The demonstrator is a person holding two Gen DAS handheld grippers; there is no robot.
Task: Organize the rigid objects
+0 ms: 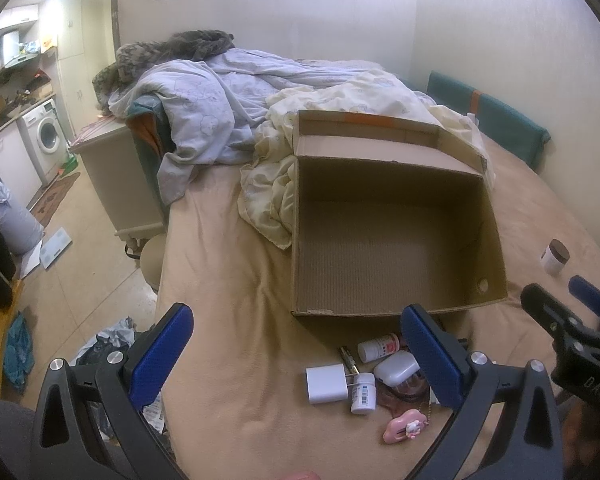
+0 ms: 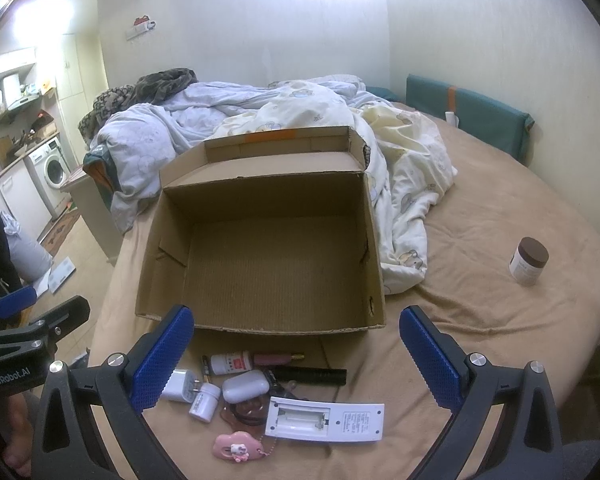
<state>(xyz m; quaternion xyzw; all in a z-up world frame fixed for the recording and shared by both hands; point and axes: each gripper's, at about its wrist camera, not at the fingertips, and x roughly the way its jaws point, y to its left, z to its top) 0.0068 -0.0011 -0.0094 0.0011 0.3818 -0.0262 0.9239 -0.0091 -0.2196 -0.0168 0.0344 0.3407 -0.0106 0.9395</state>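
Now both claws, left claw [image 1: 296, 354] and right claw [image 2: 296, 356], are hovering spread and empty over small items [image 2: 236, 392] lying on the bed [image 2: 480, 320], just before an open cardboard box [image 2: 260, 280].

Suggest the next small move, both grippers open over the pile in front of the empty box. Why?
Probably lower the right gripper onto the white remote, lying face down nearest it, and close. The cardboard box holds nothing yet, both grippers are open and empty, and the remote sits at the pile's edge, fairly clear of the pill bottles. The left gripper could take the charger afterwards.
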